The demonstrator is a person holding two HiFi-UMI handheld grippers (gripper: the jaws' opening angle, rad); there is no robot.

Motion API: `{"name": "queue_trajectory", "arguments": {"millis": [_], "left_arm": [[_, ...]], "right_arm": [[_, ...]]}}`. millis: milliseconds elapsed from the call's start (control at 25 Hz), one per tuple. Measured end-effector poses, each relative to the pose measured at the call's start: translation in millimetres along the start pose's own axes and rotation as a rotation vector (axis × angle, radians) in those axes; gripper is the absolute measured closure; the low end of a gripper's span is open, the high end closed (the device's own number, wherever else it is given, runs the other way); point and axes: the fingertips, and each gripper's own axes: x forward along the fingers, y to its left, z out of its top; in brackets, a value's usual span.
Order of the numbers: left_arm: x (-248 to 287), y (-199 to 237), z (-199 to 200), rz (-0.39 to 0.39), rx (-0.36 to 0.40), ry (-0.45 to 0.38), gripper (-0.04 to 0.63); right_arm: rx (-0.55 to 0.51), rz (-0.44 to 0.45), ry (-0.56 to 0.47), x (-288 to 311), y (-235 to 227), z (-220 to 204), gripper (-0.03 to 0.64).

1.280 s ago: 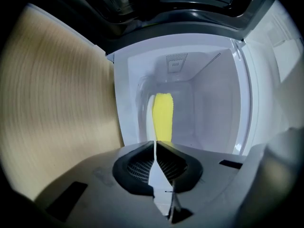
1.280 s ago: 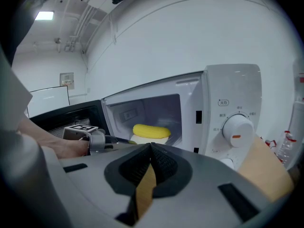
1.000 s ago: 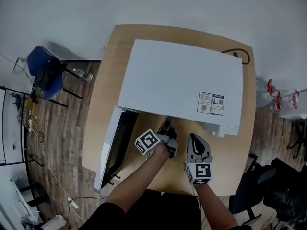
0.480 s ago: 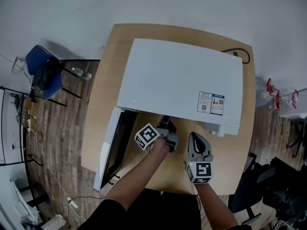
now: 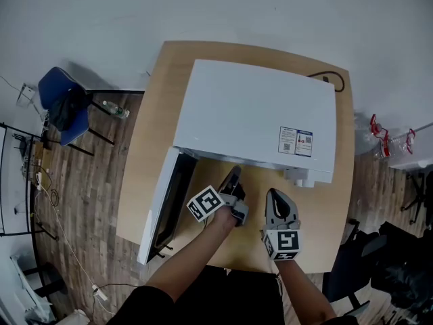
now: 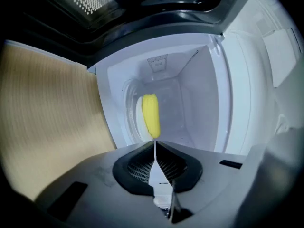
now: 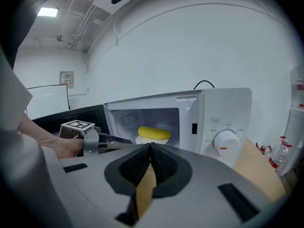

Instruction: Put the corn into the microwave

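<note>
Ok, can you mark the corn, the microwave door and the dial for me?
corn (image 6: 151,114): left gripper view, middle of the yellow cob.
microwave door (image 5: 166,208): head view, dark window of the open door.
dial (image 7: 224,142): right gripper view, centre of the white knob.

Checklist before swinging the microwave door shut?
1. Corn inside the microwave, on the plate: ok.
2. Left gripper jaws together, nothing between: ok.
3. Right gripper jaws together, nothing between: ok.
4. Door swing path free: not ok, the left gripper sits between the door and the opening.
5. Cable behind the microwave plugged in: cannot tell.
</note>
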Motion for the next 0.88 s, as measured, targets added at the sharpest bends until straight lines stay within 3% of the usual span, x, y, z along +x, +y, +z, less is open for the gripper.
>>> {"name": "queue_trajectory", "arguments": {"millis": [240,520,720,880], "left_arm": [[-56,-36,-14,-0.072,0.036,0.034,0.575],[-173,-93,-45,-0.146,0.131,0.128,0.581],[-260,-144,-70,-0.192,0.388,0.201,0.581],[-310,-175,-83,-0.224,0.622,0.187,0.581]], "right_arm": [[-0.015,-0.011,-0.042,-36,22,15,0.557],[0.04,0.007,-0.082,-110,85,22,0.558],[0.117,-0.054,-0.164,-186,111,43,0.557],[0.091,-0.073,-0.18,-242,134,54,0.557]]}}
